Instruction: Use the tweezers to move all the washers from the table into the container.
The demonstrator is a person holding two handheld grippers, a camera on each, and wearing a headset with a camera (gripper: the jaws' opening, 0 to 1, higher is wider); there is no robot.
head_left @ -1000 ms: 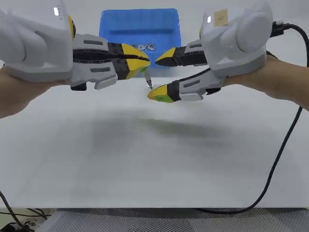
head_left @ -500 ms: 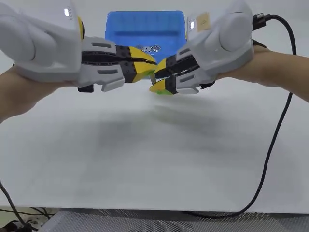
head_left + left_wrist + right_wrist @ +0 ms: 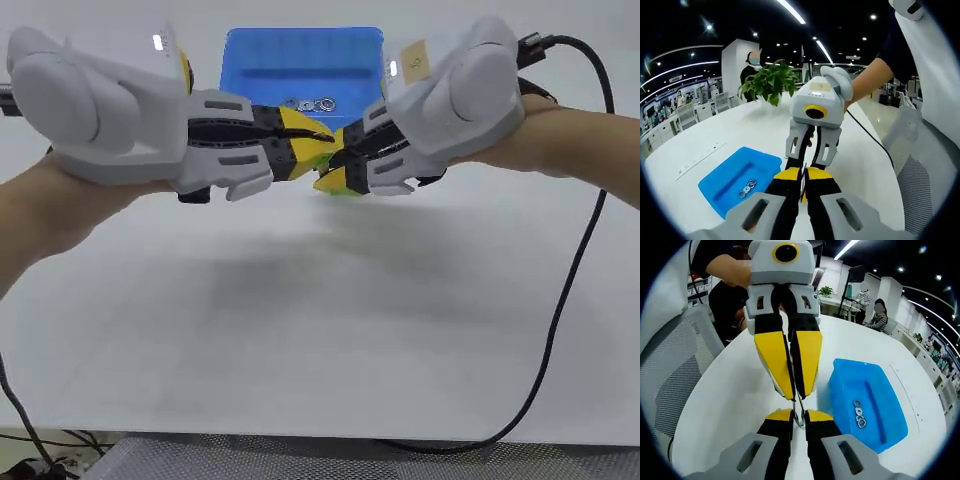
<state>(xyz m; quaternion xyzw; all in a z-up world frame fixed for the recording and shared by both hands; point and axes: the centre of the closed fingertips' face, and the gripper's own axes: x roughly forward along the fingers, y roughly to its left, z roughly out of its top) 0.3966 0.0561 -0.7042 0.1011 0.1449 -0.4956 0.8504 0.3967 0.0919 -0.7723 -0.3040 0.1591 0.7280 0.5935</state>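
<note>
Handover step, I judge: left gripper (image 3: 320,142) pinched narrow on the tweezers (image 3: 799,416), right gripper (image 3: 336,162) closed on them tip-to-tip, washers (image 3: 310,103) in the blue container (image 3: 300,60) just beyond both tips; firm up right's clamp before left releases.

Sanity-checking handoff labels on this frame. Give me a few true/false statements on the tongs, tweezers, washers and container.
1. The washers lie inside the blue container. True.
2. The left tongs and right tongs are far apart. False: their tips meet, just in front of the container.
3. Both tongs are closed on the tweezers. True.
4. The container is tipped on its side. False: it sits flat on the white table, open side up.
</note>
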